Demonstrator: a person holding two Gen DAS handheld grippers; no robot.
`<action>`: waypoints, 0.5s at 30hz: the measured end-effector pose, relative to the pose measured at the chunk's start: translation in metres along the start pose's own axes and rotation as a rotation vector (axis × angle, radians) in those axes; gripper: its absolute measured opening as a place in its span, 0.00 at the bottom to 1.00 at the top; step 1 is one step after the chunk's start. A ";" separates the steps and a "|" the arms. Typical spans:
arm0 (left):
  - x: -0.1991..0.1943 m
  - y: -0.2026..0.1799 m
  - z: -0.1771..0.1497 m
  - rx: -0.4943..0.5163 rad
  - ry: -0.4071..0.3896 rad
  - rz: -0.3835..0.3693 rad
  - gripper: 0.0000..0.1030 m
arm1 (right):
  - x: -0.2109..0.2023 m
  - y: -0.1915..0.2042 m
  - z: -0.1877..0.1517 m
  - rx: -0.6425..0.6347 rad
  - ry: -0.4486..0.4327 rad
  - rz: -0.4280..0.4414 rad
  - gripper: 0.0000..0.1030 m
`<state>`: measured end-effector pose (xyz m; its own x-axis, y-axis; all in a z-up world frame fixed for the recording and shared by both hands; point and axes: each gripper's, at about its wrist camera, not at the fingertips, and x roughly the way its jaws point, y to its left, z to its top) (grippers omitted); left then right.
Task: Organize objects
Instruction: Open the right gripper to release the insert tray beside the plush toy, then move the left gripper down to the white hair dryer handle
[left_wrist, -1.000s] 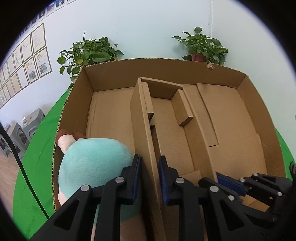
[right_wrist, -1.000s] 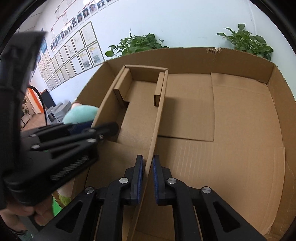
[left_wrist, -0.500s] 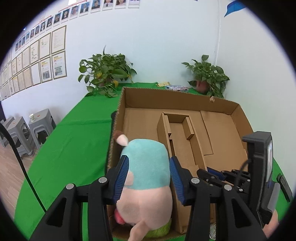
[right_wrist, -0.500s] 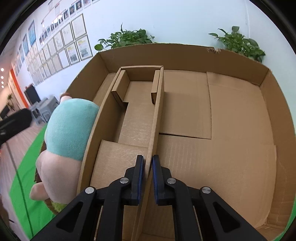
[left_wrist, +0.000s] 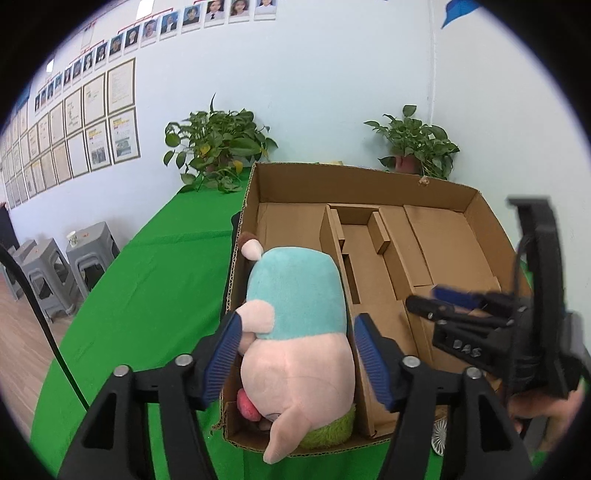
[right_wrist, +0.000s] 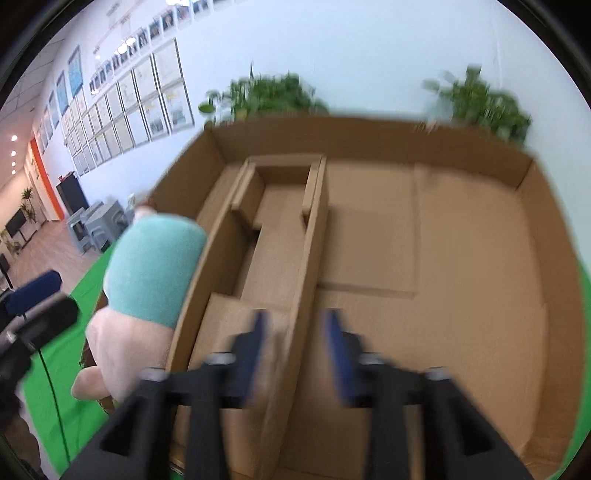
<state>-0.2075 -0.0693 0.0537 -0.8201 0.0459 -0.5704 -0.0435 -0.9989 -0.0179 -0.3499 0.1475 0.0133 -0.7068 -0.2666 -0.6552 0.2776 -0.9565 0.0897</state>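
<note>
Both dividers have been released; the jaws have just been opening.
Plush toy (left_wrist: 299, 317) is wedged at 9 o'clock inside the cardboard box (left_wrist: 476, 221), apparently held by the left divider (right_wrist: 192, 295); left gripper (left_wrist: 295, 354) and right gripper (right_wrist: 297, 350) stand wide, pressing on nothing.

Right fingers (right_wrist: 334, 354) and plants (right_wrist: 266, 96) smear with blur; the box (left_wrist: 236, 273) wall hides the toy's (left_wrist: 299, 332) lower side.

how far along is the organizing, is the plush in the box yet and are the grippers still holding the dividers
Done: the plush toy sits in the left compartment of the cardboard box, beside the left divider.

In hand: nothing. The left gripper has just been opening, its pads either side of the toy. The right gripper has just been opening, straddling the right divider.

Left: the middle and right compartments look empty.
</note>
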 end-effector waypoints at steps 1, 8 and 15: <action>-0.003 -0.003 -0.002 0.015 -0.017 0.013 0.67 | -0.013 0.000 0.000 -0.007 -0.037 -0.004 0.85; -0.025 -0.019 -0.010 0.040 -0.115 0.045 0.79 | -0.089 0.002 -0.041 -0.066 -0.134 -0.062 1.00; -0.042 -0.039 -0.024 0.016 -0.120 0.014 0.79 | -0.147 -0.015 -0.087 -0.001 -0.148 -0.102 0.97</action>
<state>-0.1581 -0.0328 0.0583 -0.8830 0.0336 -0.4683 -0.0395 -0.9992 0.0028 -0.1931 0.2114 0.0432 -0.8193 -0.1832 -0.5433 0.2007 -0.9793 0.0276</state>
